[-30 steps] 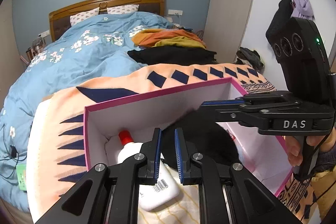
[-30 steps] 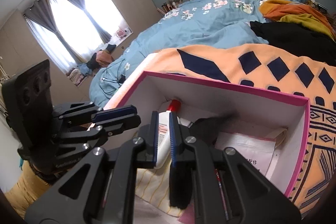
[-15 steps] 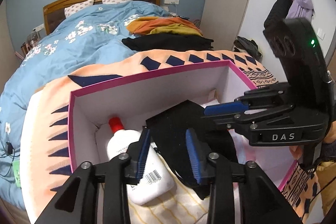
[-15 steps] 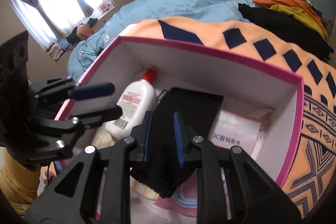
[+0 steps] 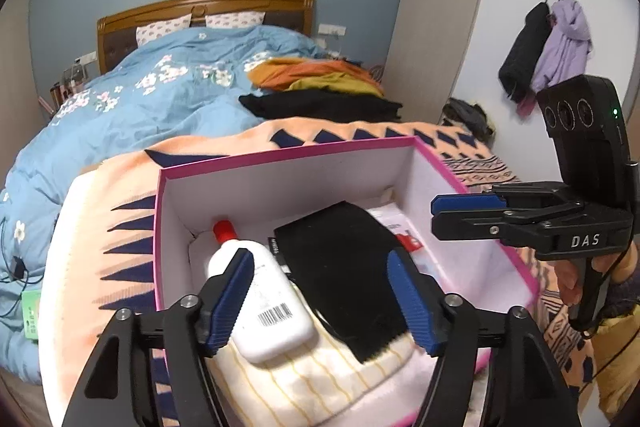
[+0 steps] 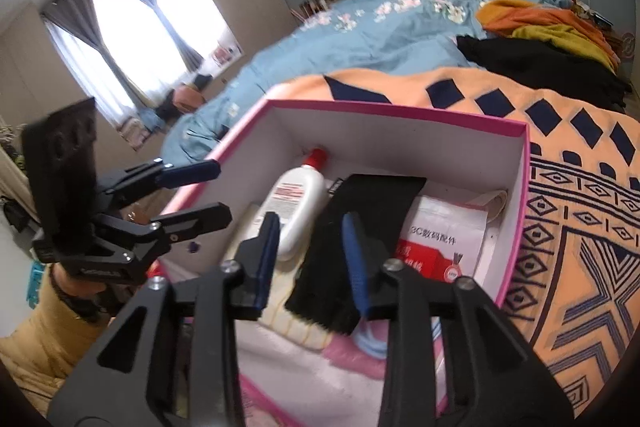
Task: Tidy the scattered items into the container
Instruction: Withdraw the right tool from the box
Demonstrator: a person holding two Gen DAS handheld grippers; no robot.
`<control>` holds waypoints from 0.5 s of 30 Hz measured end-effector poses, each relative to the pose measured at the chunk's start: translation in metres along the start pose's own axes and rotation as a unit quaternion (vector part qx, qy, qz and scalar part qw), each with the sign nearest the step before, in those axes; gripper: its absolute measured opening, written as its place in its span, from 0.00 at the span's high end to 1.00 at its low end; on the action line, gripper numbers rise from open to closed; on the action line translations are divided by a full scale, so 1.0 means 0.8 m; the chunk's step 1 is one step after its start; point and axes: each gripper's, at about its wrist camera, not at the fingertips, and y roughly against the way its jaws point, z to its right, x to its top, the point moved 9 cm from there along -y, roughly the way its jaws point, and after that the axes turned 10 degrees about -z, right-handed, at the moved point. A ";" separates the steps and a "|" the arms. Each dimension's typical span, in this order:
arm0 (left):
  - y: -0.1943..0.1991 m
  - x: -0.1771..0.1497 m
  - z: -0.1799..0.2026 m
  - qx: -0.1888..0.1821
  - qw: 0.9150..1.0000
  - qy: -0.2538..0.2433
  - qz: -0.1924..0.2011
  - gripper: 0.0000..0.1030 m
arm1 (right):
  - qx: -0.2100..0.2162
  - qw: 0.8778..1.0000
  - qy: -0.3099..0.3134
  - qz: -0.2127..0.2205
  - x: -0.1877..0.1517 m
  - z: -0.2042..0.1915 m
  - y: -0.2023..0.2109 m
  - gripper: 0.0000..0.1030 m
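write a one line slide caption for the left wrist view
Left gripper, jaws open, above the pink-rimmed box holding a white bottle and black cloth.

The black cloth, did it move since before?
Yes. The black cloth was held above the pink box; now it lies flat inside, beside the white bottle, with both claws open.

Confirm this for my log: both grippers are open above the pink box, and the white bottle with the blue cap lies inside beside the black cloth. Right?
Not quite: the white bottle has a red cap, as the left wrist view shows. The rest holds: left gripper and right gripper are open above the pink box, the bottle beside the black cloth.
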 end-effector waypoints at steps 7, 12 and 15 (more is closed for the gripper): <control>0.037 -0.022 0.016 -0.023 0.999 0.000 0.030 0.21 | 0.021 0.999 0.020 0.021 -0.035 -0.027 0.028 0.57; 0.052 -0.054 0.027 -0.040 0.999 -0.002 0.034 0.20 | 0.038 0.998 0.034 0.033 -0.064 -0.046 0.043 0.55; 0.057 -0.081 0.036 -0.068 0.997 0.000 0.026 0.20 | 0.048 0.997 0.042 0.040 -0.082 -0.057 0.052 0.55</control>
